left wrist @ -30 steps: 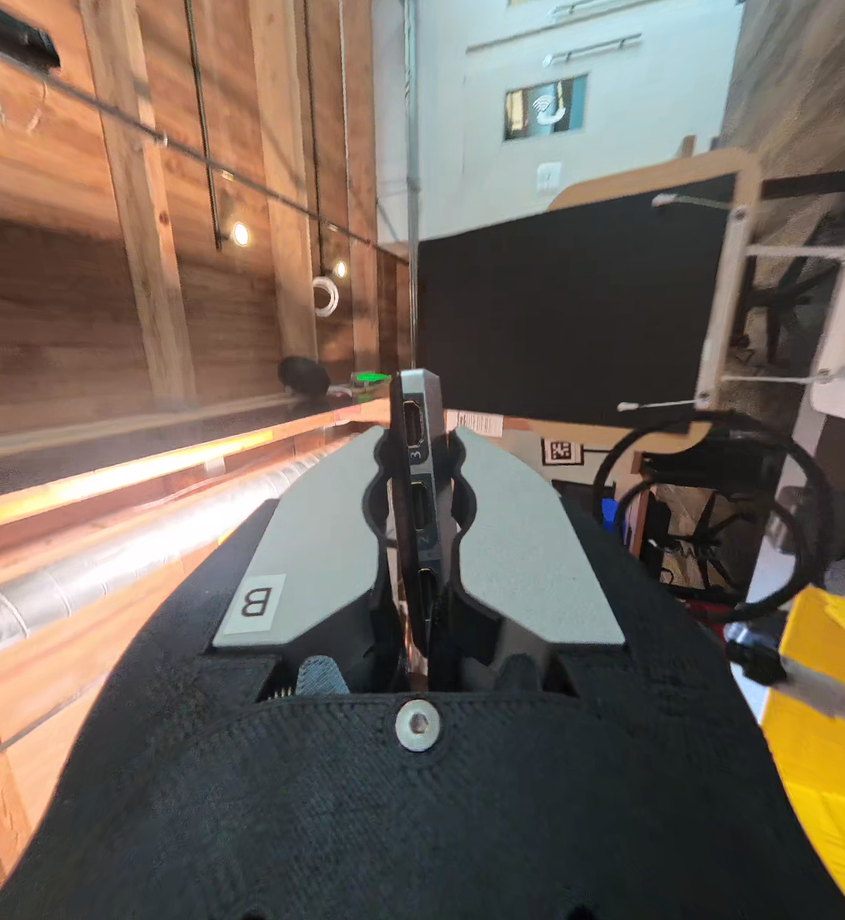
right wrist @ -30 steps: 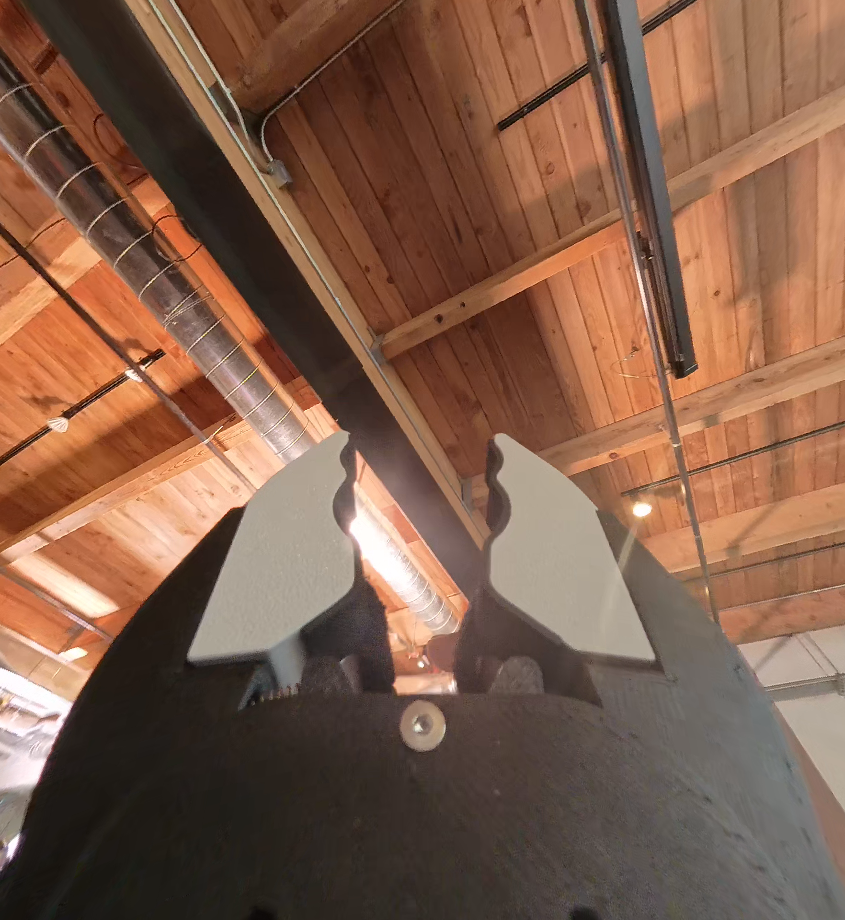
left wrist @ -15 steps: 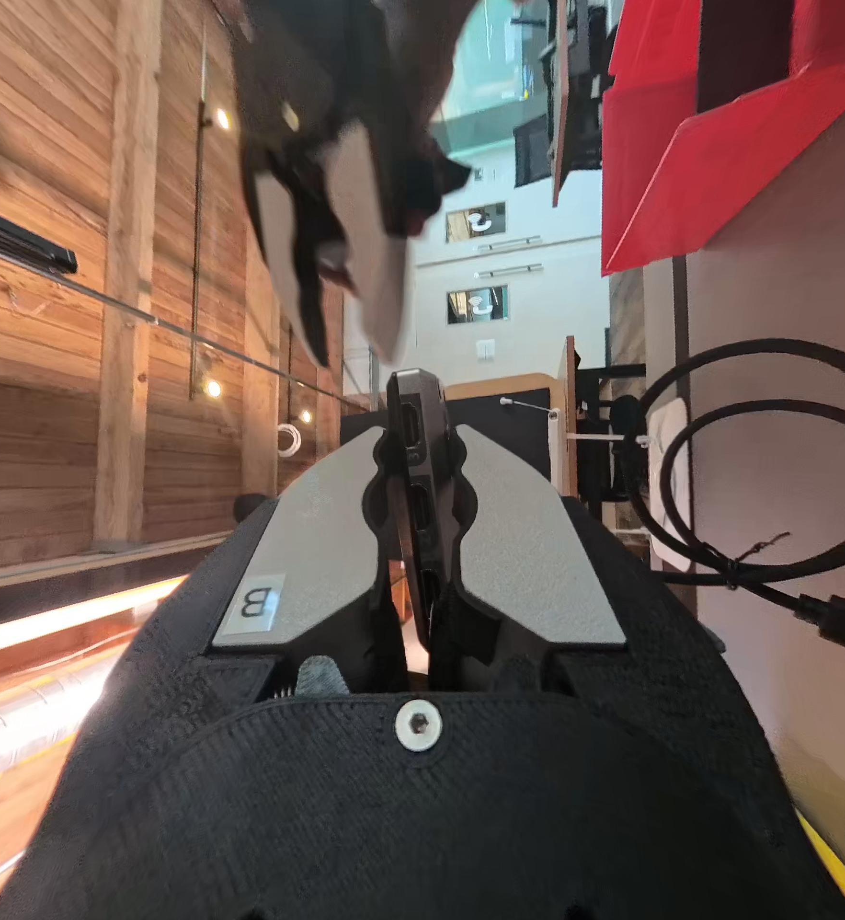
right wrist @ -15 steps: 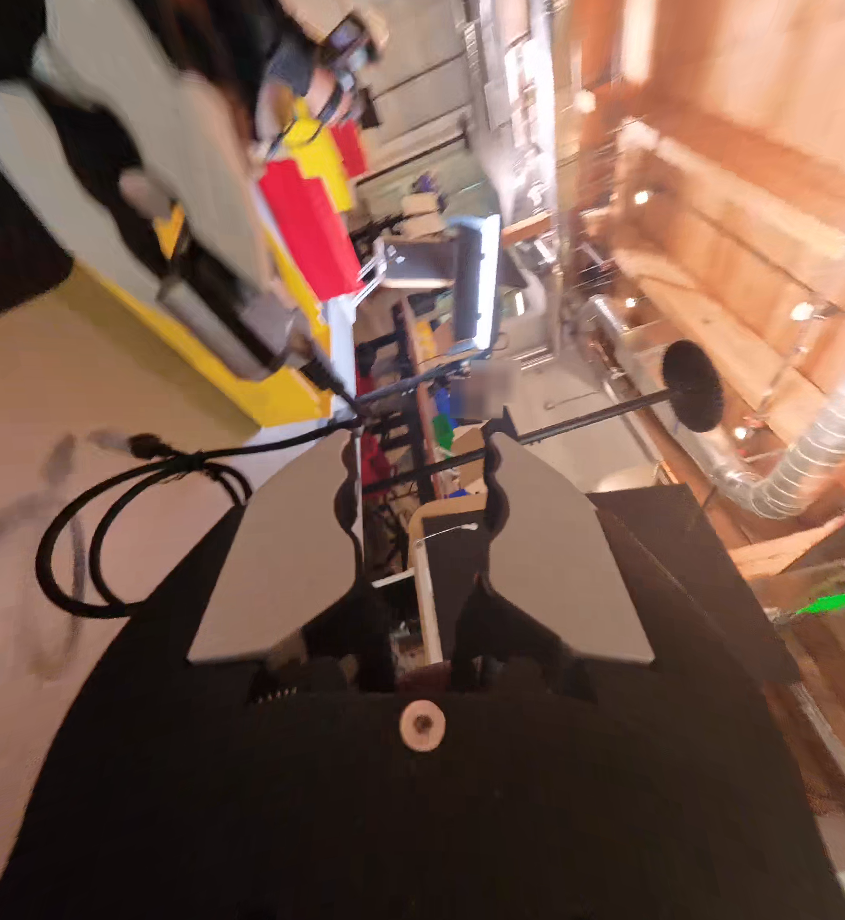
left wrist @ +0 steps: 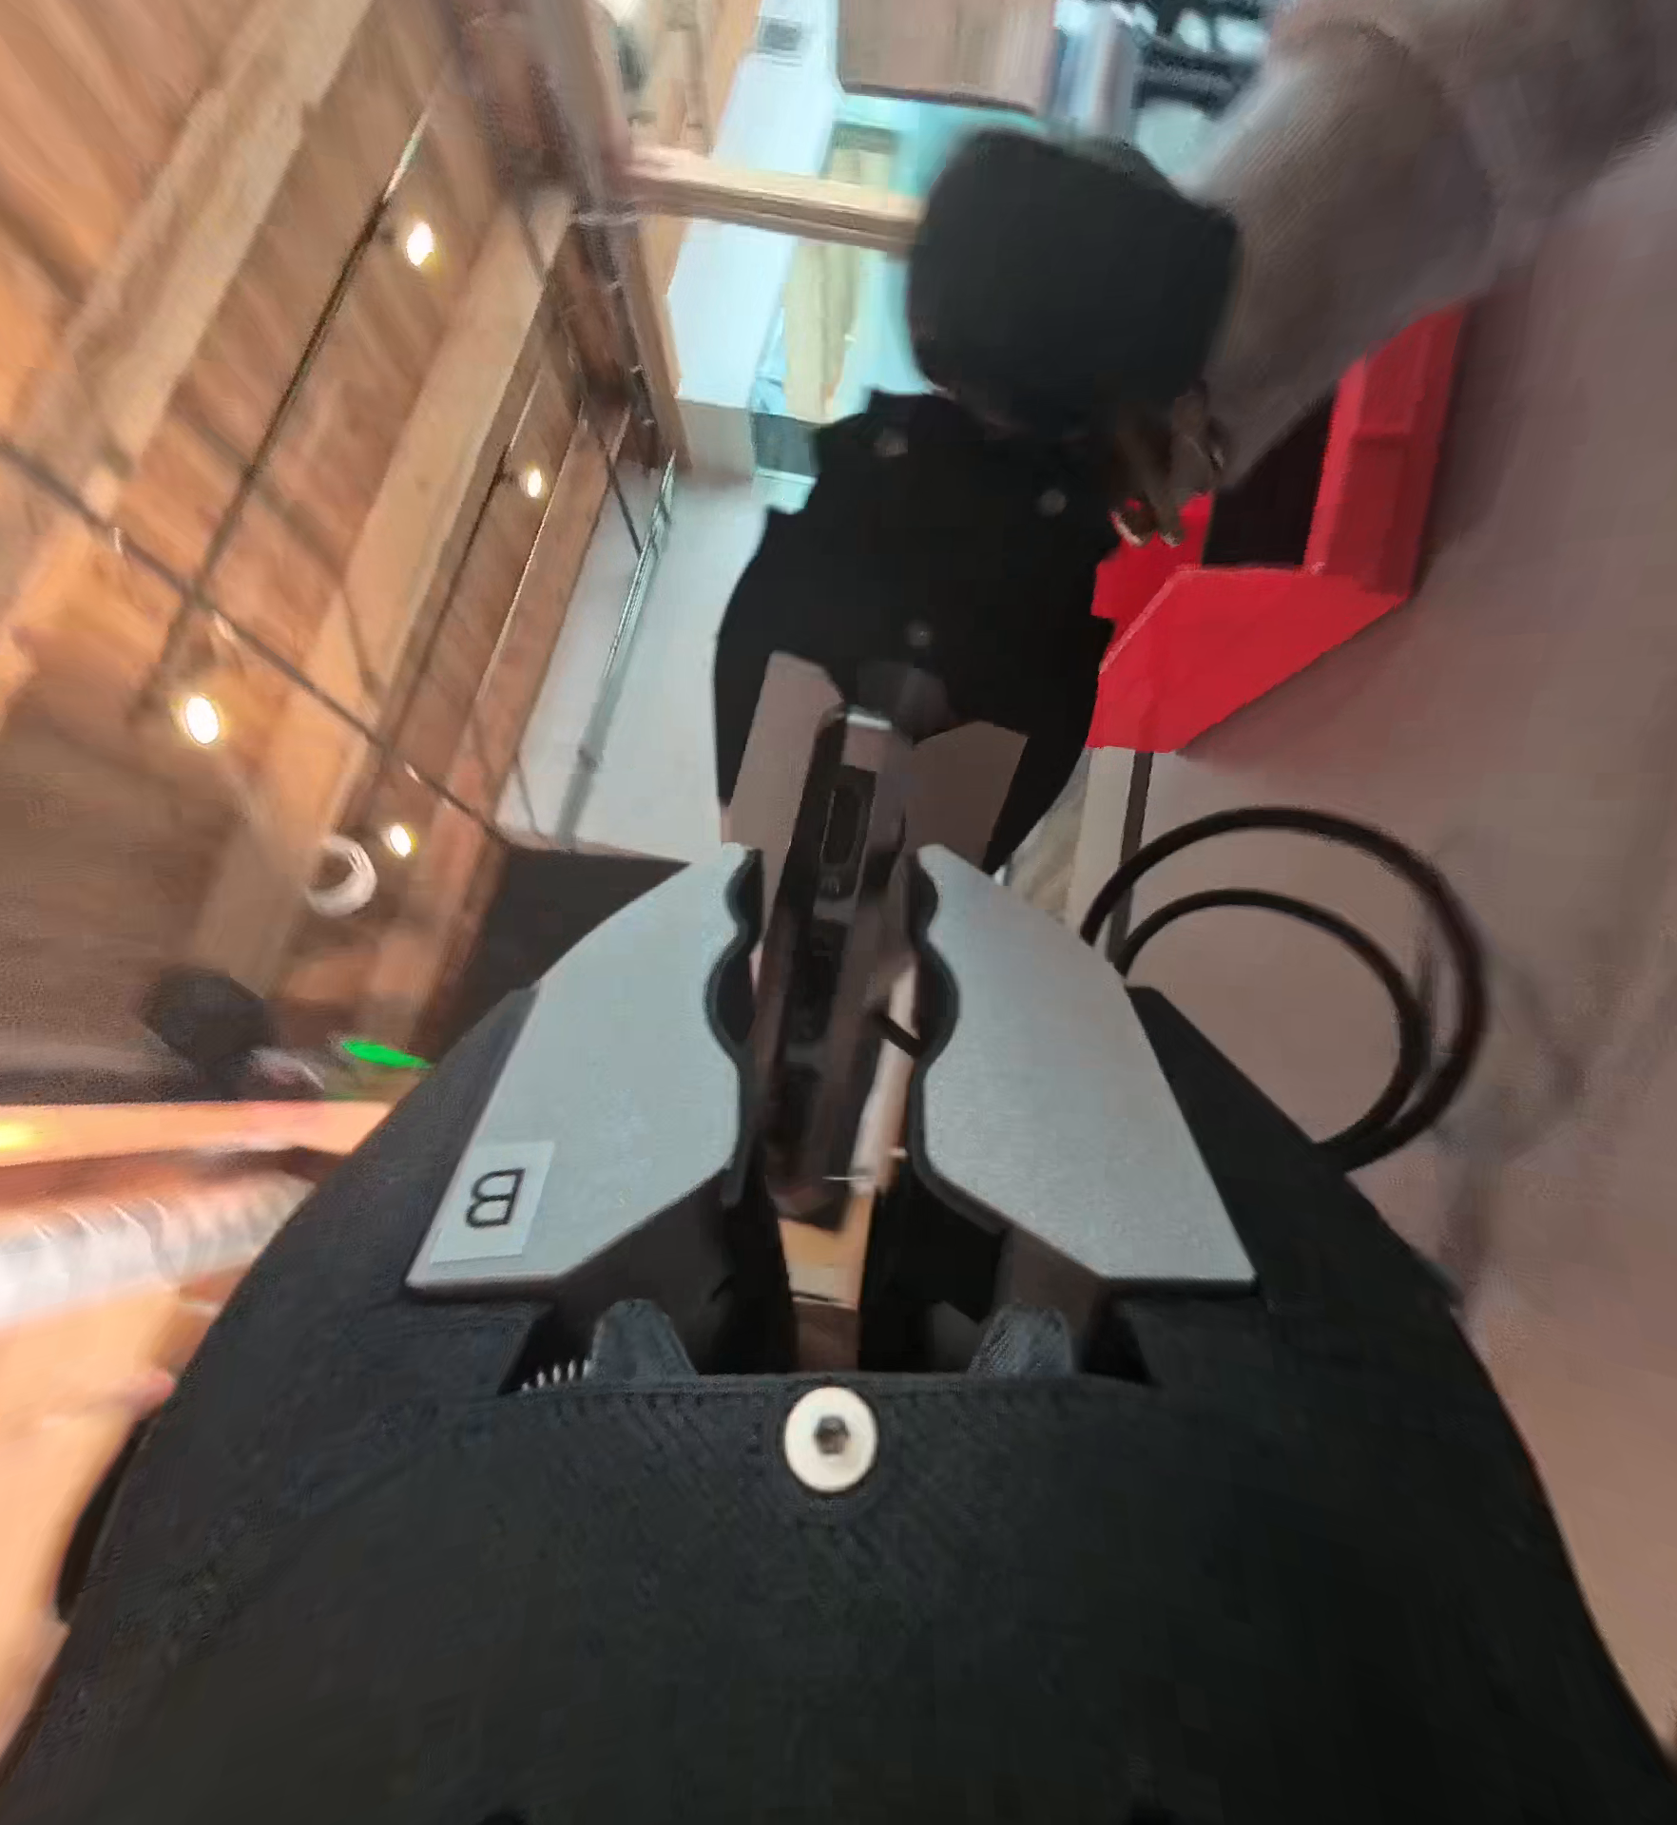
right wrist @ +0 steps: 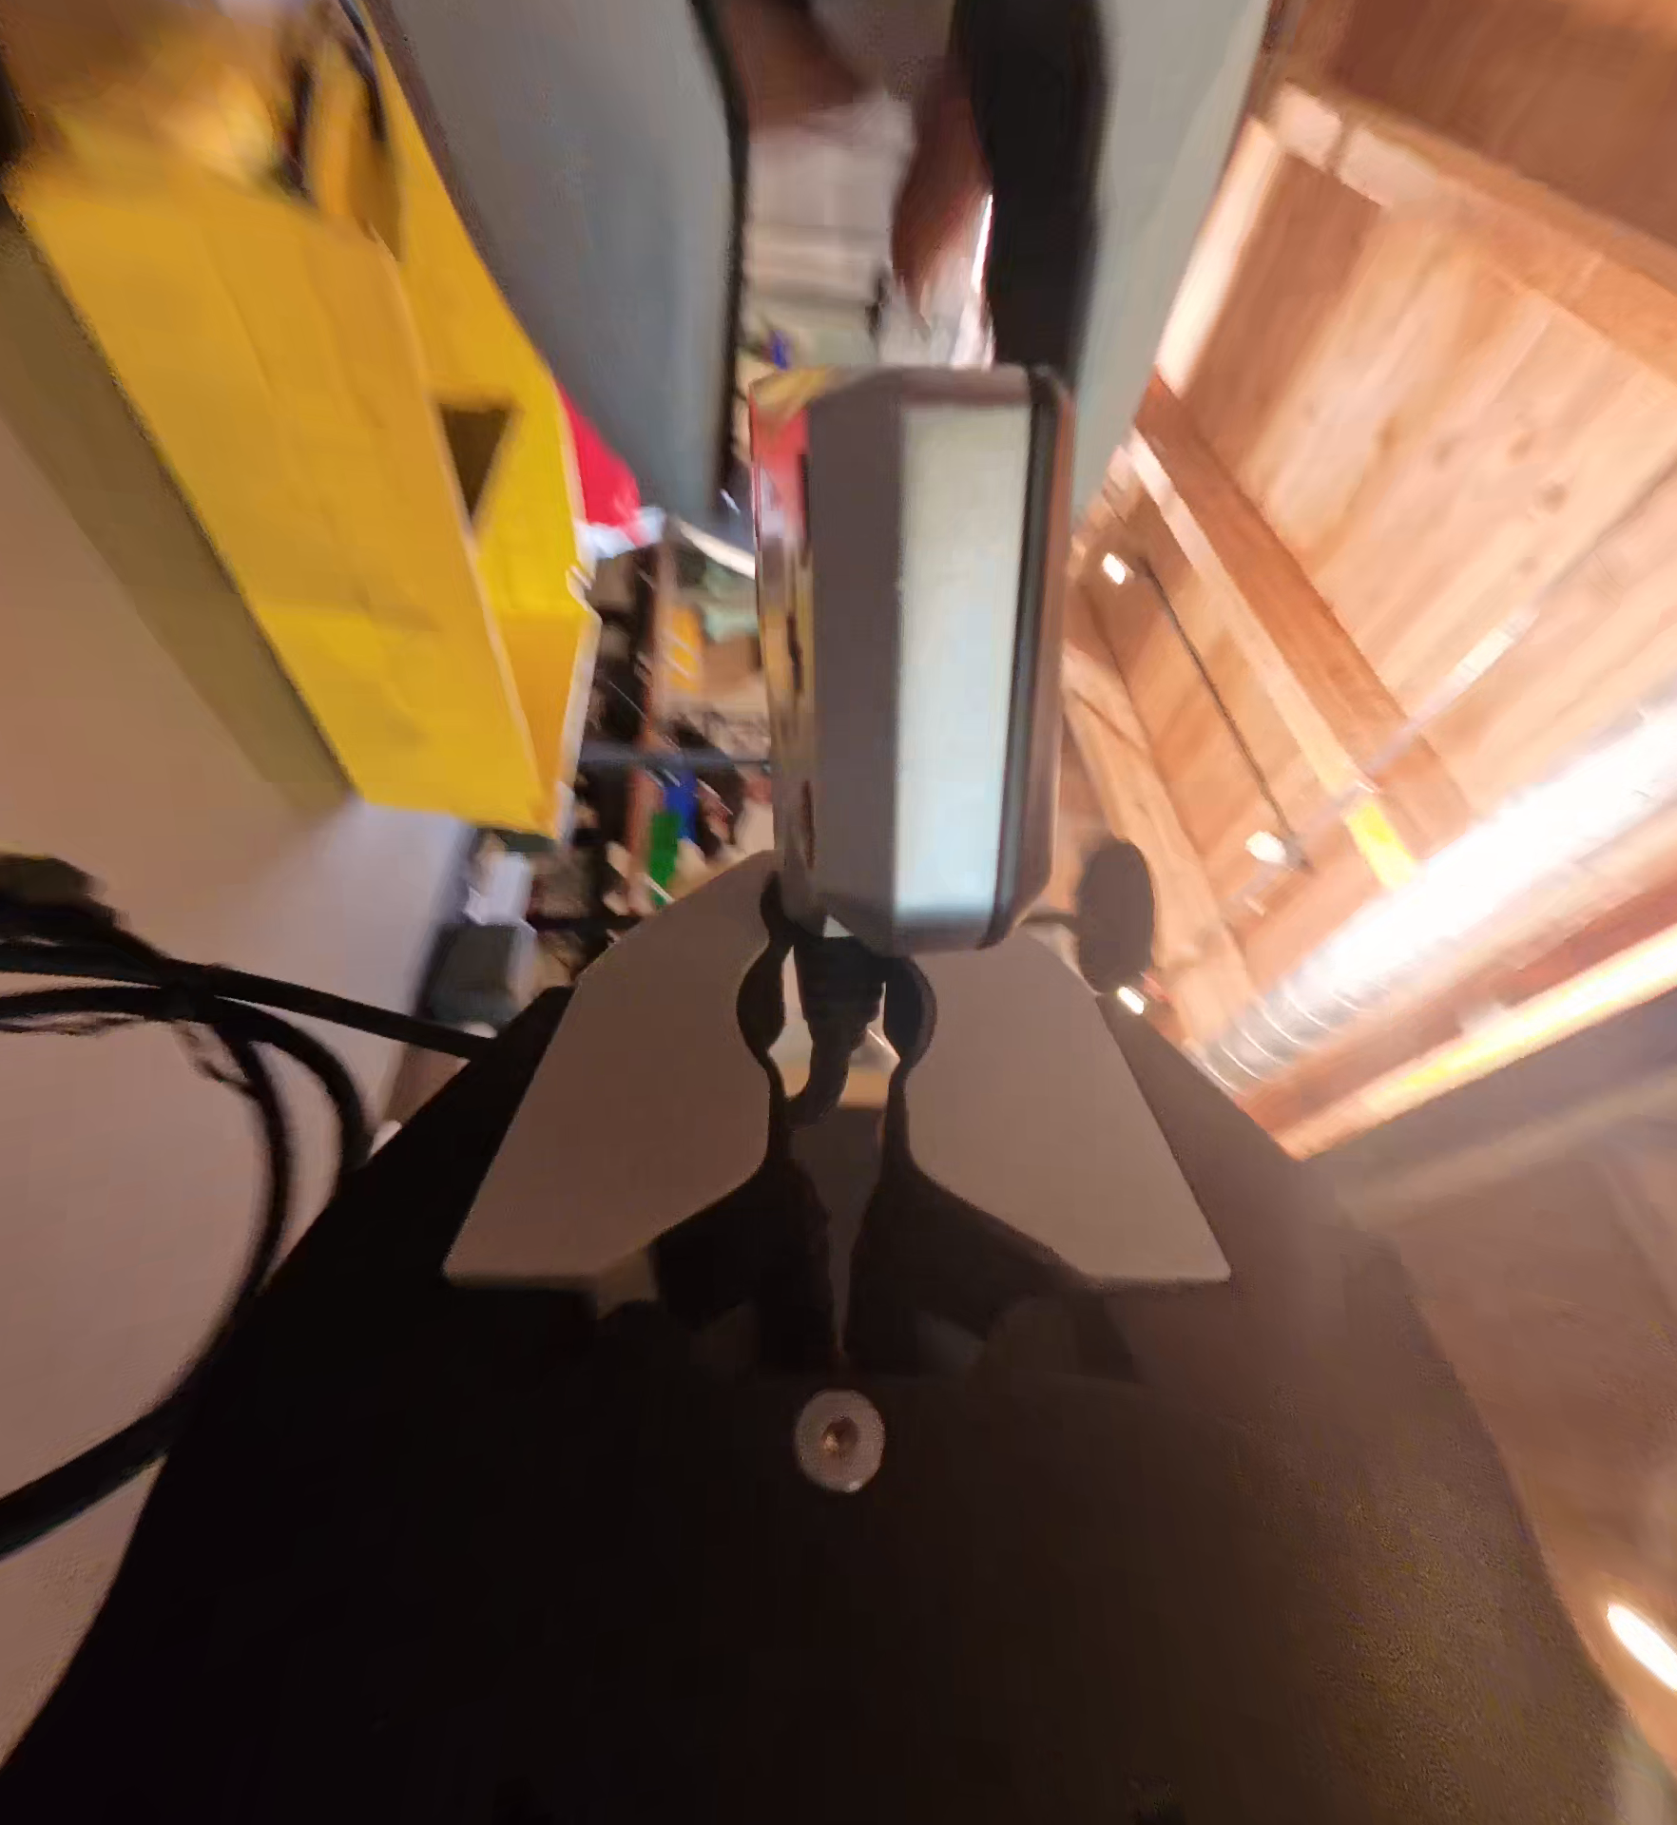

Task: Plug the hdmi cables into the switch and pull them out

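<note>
switch (left wrist: pixel 830 948): in the air above the table (left wrist: pixel 1556 988), edge-on between the left gripper (left wrist: pixel 830 869) fingers, port row facing its camera. That orientation makes sense, since the ports are exposed and the body is backed against a push or pull.

left grip: the fingers flank the switch closely on both faces. There's motion blur and the switch sits a bit skewed, so I can't tell whether they are pressing on it or have eased off.

right gripper (right wrist: pixel 839 918): comes at the switch from the opposite end, fingers pinched onto a black plug (right wrist: pixel 835 997) right at the switch's near end, with a short lead running back between the fingers. It grips the plug body rather than the cord, which is right for axial force. The plug looks seated or nearly so. My read is that this is an insert or extract step, with the two tools opposed along one line.

hdmi cable (right wrist: pixel 252 1047): coiled loose on the table, well apart from the switch. Its free connector (right wrist: pixel 25 889) lies off to the side, in neither claw.

Around it: yellow bin (right wrist: pixel 272 444) and red bin (left wrist: pixel 1259 612) sit on the table beyond the coil, out of the working line.

Risk: if the left grip is slack, the switch will twist when the plug is loaded.
</note>
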{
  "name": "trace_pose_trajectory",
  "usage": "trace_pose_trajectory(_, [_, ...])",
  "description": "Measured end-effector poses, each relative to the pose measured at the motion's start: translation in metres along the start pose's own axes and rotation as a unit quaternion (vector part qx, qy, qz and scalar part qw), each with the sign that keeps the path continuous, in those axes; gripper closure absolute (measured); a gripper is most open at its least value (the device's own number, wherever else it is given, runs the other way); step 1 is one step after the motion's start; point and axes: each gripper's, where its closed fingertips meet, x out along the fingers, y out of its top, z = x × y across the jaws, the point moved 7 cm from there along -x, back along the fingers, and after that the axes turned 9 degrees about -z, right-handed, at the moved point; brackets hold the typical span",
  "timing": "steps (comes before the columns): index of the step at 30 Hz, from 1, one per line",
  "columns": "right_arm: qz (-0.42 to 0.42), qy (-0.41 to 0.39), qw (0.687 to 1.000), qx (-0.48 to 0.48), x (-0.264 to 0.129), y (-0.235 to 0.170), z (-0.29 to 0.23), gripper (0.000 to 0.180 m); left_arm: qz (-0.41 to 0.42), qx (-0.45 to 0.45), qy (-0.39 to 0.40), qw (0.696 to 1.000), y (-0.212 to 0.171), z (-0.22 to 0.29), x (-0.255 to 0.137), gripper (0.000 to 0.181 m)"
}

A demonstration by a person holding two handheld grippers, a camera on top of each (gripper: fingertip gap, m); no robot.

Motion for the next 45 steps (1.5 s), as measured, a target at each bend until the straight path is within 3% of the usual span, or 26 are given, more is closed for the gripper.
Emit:
trace_pose_trajectory(1, [-0.03, -0.029, 0.999, -0.013, 0.002, -0.01, 0.003, 0.165, 0.008, -0.068, 0.014, 0.998, -0.006, -0.002, -0.004, 0.146])
trace_pose_trajectory(3, [-0.085, -0.097, 0.991, -0.034, 0.003, -0.032, 0.008, 0.164, 0.025, -0.222, 0.073, 0.972, -0.023, -0.009, -0.016, 0.141])
trace_pose_trajectory(6, [-0.144, -0.159, 0.974, -0.081, 0.006, -0.056, 0.003, 0.164, 0.056, -0.423, 0.152, 0.892, -0.057, -0.007, -0.039, 0.142])
trace_pose_trajectory(9, [-0.137, -0.111, 0.979, -0.101, 0.017, -0.057, -0.026, 0.165, 0.075, -0.528, 0.175, 0.828, -0.081, 0.01, -0.055, 0.142])
trace_pose_trajectory(14, [-0.095, -0.009, 0.995, -0.015, 0.042, -0.01, -0.095, 0.165, 0.022, -0.524, 0.224, 0.821, -0.098, 0.021, -0.075, 0.144])
trace_pose_trajectory(20, [-0.034, 0.11, 0.993, 0.003, 0.044, 0.058, -0.155, 0.162, -0.027, -0.514, 0.245, 0.821, -0.109, 0.02, -0.096, 0.146])
trace_pose_trajectory(23, [-0.011, 0.187, 0.982, -0.037, 0.04, 0.062, -0.173, 0.159, -0.042, -0.505, 0.254, 0.824, -0.112, 0.021, -0.106, 0.147])
trace_pose_trajectory(31, [-0.003, 0.34, 0.939, -0.045, 0.021, 0.038, -0.16, 0.147, -0.094, -0.501, 0.212, 0.834, -0.116, 0.021, -0.105, 0.147])
trace_pose_trajectory(34, [-0.027, 0.418, 0.908, 0.015, 0.017, 0.028, -0.154, 0.142, -0.137, -0.488, 0.178, 0.843, -0.119, 0.027, -0.1, 0.147])
trace_pose_trajectory(37, [-0.038, 0.53, 0.839, 0.12, 0.006, 0.024, -0.141, 0.127, -0.217, -0.47, 0.116, 0.848, -0.126, 0.036, -0.097, 0.139])
trace_pose_trajectory(40, [-0.001, 0.595, 0.77, 0.23, -0.004, 0.019, -0.114, 0.121, -0.316, -0.48, 0.065, 0.816, -0.14, 0.041, -0.104, 0.125])
trace_pose_trajectory(42, [0.053, 0.582, 0.751, 0.307, -0.008, 0.013, -0.085, 0.118, -0.347, -0.508, 0.053, 0.787, -0.147, 0.041, -0.112, 0.116])
trace_pose_trajectory(45, [0.144, 0.488, 0.755, 0.413, -0.016, -0.007, -0.03, 0.118, -0.366, -0.527, 0.055, 0.765, -0.155, 0.037, -0.123, 0.115])
